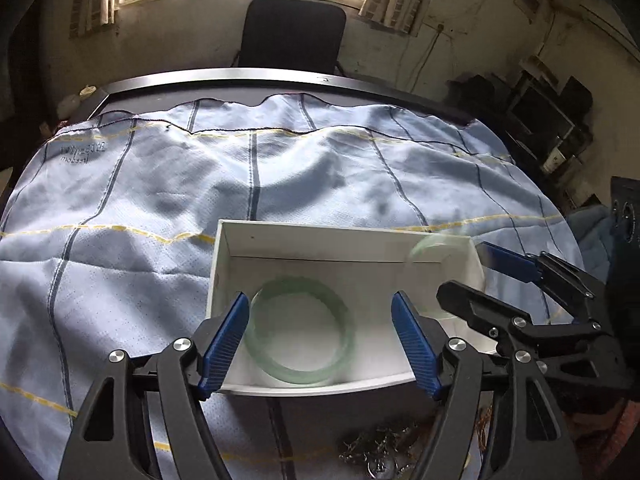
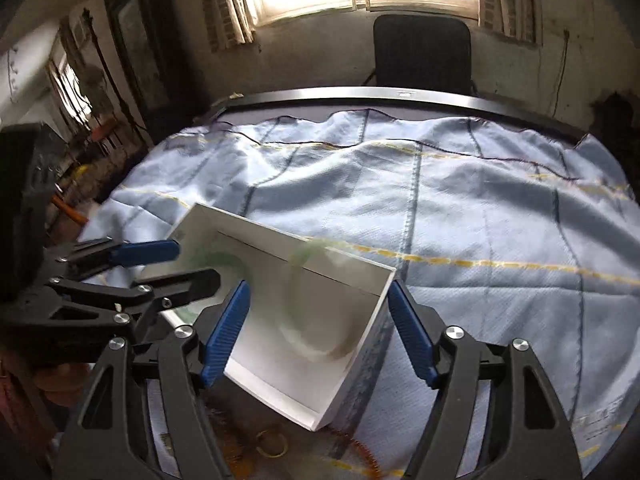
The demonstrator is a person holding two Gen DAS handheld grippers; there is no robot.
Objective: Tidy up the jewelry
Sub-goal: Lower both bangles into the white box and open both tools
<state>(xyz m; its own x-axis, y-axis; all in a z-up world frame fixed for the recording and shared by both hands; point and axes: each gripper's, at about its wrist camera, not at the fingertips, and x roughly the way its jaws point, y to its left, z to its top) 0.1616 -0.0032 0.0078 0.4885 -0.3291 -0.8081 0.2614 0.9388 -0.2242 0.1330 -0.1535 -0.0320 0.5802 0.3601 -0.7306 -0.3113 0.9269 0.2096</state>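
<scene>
A white open box sits on the blue checked cloth. A pale green bangle lies flat in its left half. My left gripper hangs open over that bangle, touching nothing. A second green bangle shows as a blur in the box's right half, between the fingers of my open right gripper, and I cannot tell whether it touches them. In the right wrist view the box looks turned, and one right finger sits outside its right wall. Each view also shows the other gripper, the right gripper and the left gripper.
Loose jewelry lies on the cloth in front of the box: silver chains, a gold ring and an orange chain. The cloth covers most of a round table with a metal rim. A dark chair stands behind it.
</scene>
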